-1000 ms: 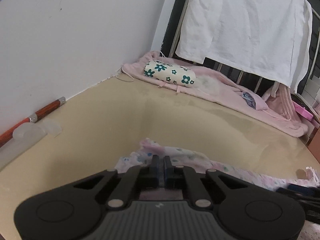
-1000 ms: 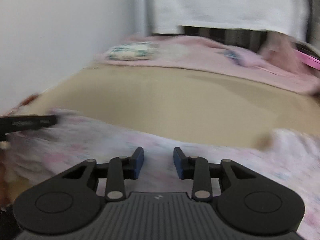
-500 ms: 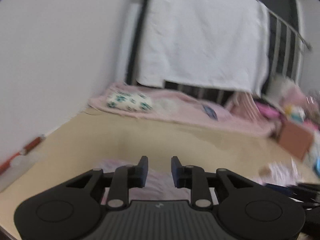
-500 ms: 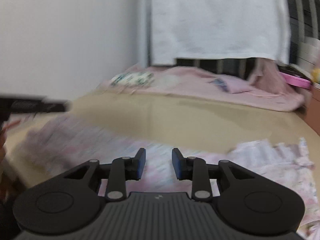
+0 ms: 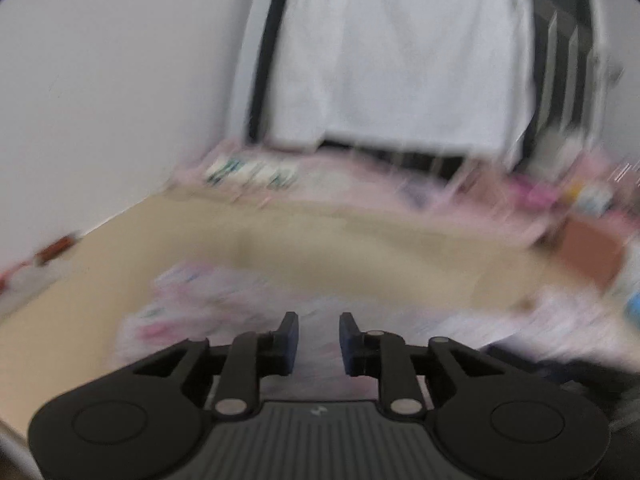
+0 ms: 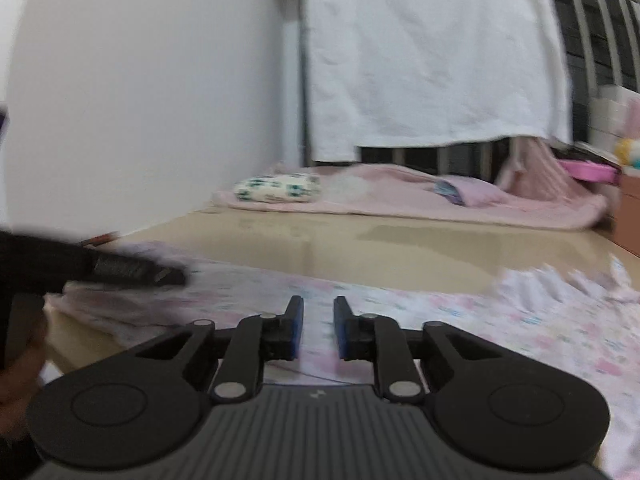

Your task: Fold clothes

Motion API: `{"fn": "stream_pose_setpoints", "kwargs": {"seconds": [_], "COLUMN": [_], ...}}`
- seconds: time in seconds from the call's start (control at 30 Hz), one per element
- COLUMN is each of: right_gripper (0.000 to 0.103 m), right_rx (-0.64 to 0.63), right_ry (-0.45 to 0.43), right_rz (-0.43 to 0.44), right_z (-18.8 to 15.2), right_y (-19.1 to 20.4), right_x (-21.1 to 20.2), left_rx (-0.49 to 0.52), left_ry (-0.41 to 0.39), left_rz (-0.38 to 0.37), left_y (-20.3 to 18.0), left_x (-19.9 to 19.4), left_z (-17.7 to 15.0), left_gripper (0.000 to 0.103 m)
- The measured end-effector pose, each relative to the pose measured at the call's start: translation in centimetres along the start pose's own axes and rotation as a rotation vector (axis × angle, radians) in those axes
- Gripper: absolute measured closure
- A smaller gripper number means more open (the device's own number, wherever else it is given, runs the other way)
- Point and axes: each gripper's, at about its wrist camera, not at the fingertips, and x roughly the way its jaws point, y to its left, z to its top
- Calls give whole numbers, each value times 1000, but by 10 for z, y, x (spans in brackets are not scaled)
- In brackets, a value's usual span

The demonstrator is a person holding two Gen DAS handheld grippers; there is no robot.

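A pale pink floral garment (image 6: 460, 312) lies spread across the near part of a tan bed surface (image 6: 400, 244). It also shows, blurred, in the left wrist view (image 5: 224, 300). My left gripper (image 5: 318, 326) is open and empty, held just above the garment. My right gripper (image 6: 318, 312) is open and empty, low over the garment's near edge. The left gripper's body (image 6: 120, 270) shows at the left of the right wrist view, over the garment's left end.
A white wall (image 6: 140, 100) runs along the left. At the far end lie a pink blanket (image 6: 480, 204) and a floral pillow (image 6: 276, 188), under a white sheet (image 6: 432, 60) hung on a metal rail. A brown box (image 6: 628, 216) stands at the right.
My left gripper has opened and let go of the garment, then lifted and tilted up. My right gripper stayed open and drew back toward the garment's near edge.
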Motion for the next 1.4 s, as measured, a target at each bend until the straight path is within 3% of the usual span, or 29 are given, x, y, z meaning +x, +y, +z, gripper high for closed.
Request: {"fn": "stream_pose_setpoints", "kwargs": {"seconds": [0.1,0.2,0.4,0.47,0.53,0.6,0.63,0.67,0.73,0.8,0.93,1.17,1.23,1.27,1.3,1.4], "right_gripper": [94,94,93,92,92,92,92,92,92,91,91,90,86,78,70,69], "right_rx": [-35,-69,-35,-15,19,48,58,57,45,46,75,143,163,173,184,325], "right_ry": [3,6,7,20,34,4,14,49,130,206,287,152,108,86,66,116], "right_rz": [17,32,-141,-178,-176,-127,-99,-56,8,15,-69,-66,-57,-52,-44,-7], "right_z": [-5,-10,-18,-16,-4,16,27,35,48,54,50,35,31,29,26,-12], "right_y": [13,24,-29,-45,-52,-54,-54,-50,-39,-32,-41,-81,-93,-98,-104,-114], "right_x": [3,6,-15,-19,-20,-18,-11,3,33,58,78,-9,-37,-51,-65,-113], "left_rx": [3,48,64,48,-35,-22,2,27,67,55,42,94,96,92,77,-14], "left_ry": [64,34,15,60,79,23,23,36,149,238,225,203,197,192,182,112], "left_rz": [5,5,-8,2,-48,-88,-59,-16,60,76,98,133,146,146,133,21], "left_y": [1,6,8,5,3,-4,-7,-9,-7,1,14,7,5,5,4,-7], "left_x": [11,10,10,9,5,3,11,22,55,78,84,85,84,81,76,57], "left_z": [-11,-25,-31,-22,4,28,35,41,43,40,31,27,26,26,27,36], "left_gripper": [90,94,94,94,81,65,60,61,65,70,73,73,70,67,59,53]}}
